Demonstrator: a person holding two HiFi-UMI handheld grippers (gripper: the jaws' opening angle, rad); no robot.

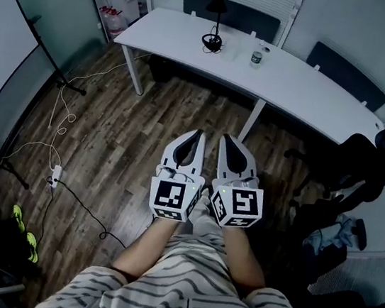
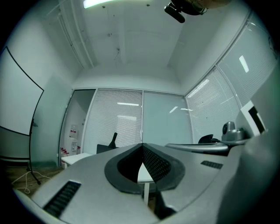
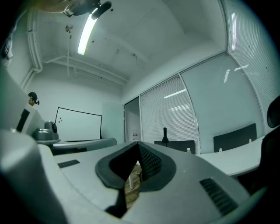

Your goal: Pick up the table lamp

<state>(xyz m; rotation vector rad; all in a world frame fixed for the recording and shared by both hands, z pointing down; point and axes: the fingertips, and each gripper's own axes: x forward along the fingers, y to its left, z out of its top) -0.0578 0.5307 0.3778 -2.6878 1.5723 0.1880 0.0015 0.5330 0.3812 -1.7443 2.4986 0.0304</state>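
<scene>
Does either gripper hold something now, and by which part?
Nothing is held. The left gripper and right gripper are both shut and empty; the table lamp stands apart on the white table.

I saw the table lamp standing upright on the white table. It was black, with a slim stem rising from a round base to a small cone shade, and stood toward the table's left end.
</scene>
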